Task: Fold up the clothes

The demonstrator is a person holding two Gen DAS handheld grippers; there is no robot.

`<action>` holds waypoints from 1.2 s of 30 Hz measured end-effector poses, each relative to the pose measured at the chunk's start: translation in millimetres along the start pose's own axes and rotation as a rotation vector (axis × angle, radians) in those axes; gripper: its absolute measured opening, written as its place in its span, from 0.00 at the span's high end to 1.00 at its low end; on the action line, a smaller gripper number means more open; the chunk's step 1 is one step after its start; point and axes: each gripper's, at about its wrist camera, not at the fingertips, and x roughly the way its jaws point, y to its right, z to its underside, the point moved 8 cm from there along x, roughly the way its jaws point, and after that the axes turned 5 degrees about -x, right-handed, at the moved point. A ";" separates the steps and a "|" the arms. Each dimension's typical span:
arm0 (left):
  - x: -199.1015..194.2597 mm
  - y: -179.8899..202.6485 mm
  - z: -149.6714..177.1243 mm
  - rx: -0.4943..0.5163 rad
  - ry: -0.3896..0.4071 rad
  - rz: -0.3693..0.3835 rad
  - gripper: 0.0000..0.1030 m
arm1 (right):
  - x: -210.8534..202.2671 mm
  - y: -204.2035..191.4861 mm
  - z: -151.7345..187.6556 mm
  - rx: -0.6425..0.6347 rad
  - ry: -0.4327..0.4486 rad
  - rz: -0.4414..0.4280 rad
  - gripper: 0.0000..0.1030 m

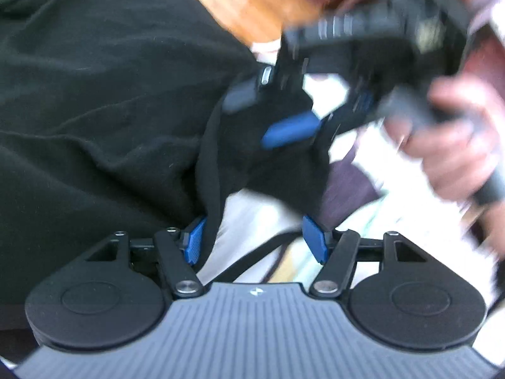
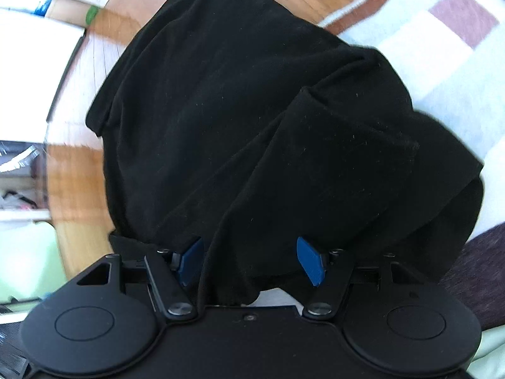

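Both grippers gape wide: left gripper [image 1: 257,240] and right gripper [image 2: 251,260], black garment [image 2: 240,110] draped loose between their pads.

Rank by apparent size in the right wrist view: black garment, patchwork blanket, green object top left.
1. black garment, fills most of the frame.
2. patchwork blanket, cut off by the frame edge and partly covered by the garment, so its true extent is unclear.
3. green object, a small blurred spot.
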 end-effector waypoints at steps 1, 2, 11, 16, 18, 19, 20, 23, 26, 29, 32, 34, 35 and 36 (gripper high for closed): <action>1.0 -1.2 4.8 0.027 -0.023 -0.051 0.39 | -1.8 0.4 -2.7 -0.018 0.003 0.018 0.32; 0.4 -4.2 9.0 0.024 -0.035 -0.084 0.39 | -3.7 0.8 -5.4 -0.036 0.007 0.037 0.32; -66.8 -32.8 -2.5 -0.070 0.145 -0.173 0.23 | 4.0 -0.4 -22.0 -0.108 -0.024 0.074 0.32; -73.7 -100.7 -1.6 -0.325 0.162 -0.302 0.23 | 24.0 -11.4 -20.2 -0.141 -0.010 0.182 0.28; -69.0 -113.1 -3.6 -0.369 0.151 -0.315 0.23 | 32.9 -17.8 -20.0 -0.216 -0.011 0.234 0.20; -66.9 -116.6 -5.4 -0.385 0.149 -0.311 0.23 | 37.3 -21.0 -20.0 -0.254 -0.011 0.260 0.12; -65.1 -116.9 -7.4 -0.391 0.151 -0.309 0.23 | 41.4 -24.4 -19.7 -0.290 -0.010 0.286 0.09; -59.2 -114.8 -10.9 -0.381 0.151 -0.321 0.23 | 43.9 -32.3 -12.9 -0.384 0.054 0.371 0.19; -62.7 -121.2 -5.0 -0.385 0.154 -0.319 0.23 | 27.4 -34.3 -5.3 -0.458 0.105 0.419 0.74; -71.1 -126.1 3.8 -0.411 0.165 -0.304 0.23 | -5.6 -41.1 -0.4 -0.529 0.202 0.400 0.94; -76.8 -130.8 6.9 -0.435 0.168 -0.297 0.23 | -68.8 -52.7 5.1 -0.575 0.402 0.224 0.94; -80.7 -133.6 10.0 -0.453 0.172 -0.300 0.23 | -109.8 -47.8 10.5 -0.573 0.521 0.081 0.94; -82.9 -134.6 11.2 -0.463 0.177 -0.301 0.23 | -121.8 -37.1 13.0 -0.559 0.523 0.061 0.94; -85.1 -135.7 12.8 -0.476 0.184 -0.300 0.23 | -130.4 -25.4 15.0 -0.542 0.507 0.060 0.94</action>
